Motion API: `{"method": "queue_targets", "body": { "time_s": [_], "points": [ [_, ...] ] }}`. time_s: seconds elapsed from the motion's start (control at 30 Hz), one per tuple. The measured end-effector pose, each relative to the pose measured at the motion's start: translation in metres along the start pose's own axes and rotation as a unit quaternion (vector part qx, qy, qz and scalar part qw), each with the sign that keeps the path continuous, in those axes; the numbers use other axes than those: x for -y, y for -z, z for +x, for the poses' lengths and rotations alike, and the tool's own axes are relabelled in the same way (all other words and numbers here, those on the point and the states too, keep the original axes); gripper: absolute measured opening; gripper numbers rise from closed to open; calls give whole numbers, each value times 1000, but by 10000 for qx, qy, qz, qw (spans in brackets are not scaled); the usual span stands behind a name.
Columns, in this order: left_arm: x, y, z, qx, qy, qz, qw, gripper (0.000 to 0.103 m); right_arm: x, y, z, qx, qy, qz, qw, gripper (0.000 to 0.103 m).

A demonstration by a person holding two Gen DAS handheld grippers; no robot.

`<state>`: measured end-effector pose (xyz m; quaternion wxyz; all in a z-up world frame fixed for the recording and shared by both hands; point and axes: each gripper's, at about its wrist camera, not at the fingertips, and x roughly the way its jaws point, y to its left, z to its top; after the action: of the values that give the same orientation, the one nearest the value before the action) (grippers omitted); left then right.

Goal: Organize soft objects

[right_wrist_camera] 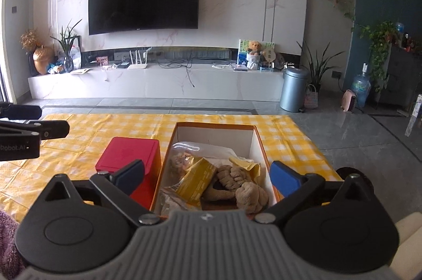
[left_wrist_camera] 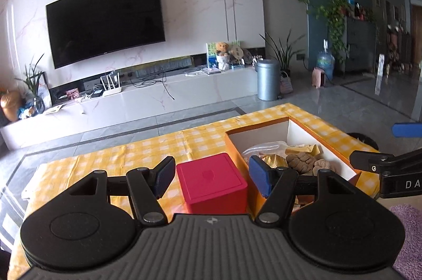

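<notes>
An open orange box [right_wrist_camera: 259,145] with a white inside stands on the yellow checked table. It holds a brown plush toy [right_wrist_camera: 244,186], a yellow packet [right_wrist_camera: 196,178] and clear plastic bags. The box also shows in the left wrist view [left_wrist_camera: 292,125]. A closed red box [left_wrist_camera: 211,181] stands just left of it, and shows in the right wrist view [right_wrist_camera: 129,153]. My left gripper [left_wrist_camera: 212,177] is open and empty, hovering over the red box. My right gripper [right_wrist_camera: 207,174] is open and empty, above the near end of the orange box.
The yellow checked tablecloth [right_wrist_camera: 79,127] covers the table. A purple fluffy cloth [left_wrist_camera: 407,232] lies at the near edge between the grippers. Beyond the table are grey floor, a TV wall unit and a metal bin [right_wrist_camera: 292,88].
</notes>
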<state>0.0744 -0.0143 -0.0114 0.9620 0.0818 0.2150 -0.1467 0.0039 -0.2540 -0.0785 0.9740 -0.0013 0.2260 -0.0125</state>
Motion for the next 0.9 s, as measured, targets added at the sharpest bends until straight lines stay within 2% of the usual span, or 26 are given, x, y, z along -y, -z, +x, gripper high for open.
{"method": "queue_targets", "body": {
  "time_s": [0.03, 0.13, 0.2, 0.3, 0.43, 0.53, 0.63, 0.73, 0.9],
  "points": [
    [-2, 5, -3, 50, -46, -55, 10000, 76, -4, 6, -6, 49, 46, 66, 10000, 100],
    [-6, 23, -14, 166, -279, -173, 9993, 89, -10, 23, -15, 205, 57, 220, 9995, 100],
    [-8, 37, -19, 181, -365, -218, 9989, 89, -15, 35, -18, 250, -14, 251, 9994, 100],
    [-10, 54, -20, -15, -511, -226, 9984, 90, -24, 52, -19, 127, -32, 287, 9995, 100],
    [-9, 70, -16, -313, -561, -58, 9979, 90, -36, 75, -22, 166, 120, 118, 9997, 100],
    [-11, 83, -15, -333, -602, -251, 9973, 91, -41, 89, -17, 97, 244, 36, 9996, 100],
    [-13, 99, -12, -462, -523, -373, 9969, 91, -38, 96, -9, -70, 318, 154, 9994, 100],
    [-10, 111, -11, -519, -598, -308, 9964, 91, -30, 101, -6, -35, 396, 347, 9986, 100],
    [-12, 114, -10, -603, -617, -398, 9955, 91, -25, 110, 7, -201, 452, 517, 9974, 100]
  ]
}}
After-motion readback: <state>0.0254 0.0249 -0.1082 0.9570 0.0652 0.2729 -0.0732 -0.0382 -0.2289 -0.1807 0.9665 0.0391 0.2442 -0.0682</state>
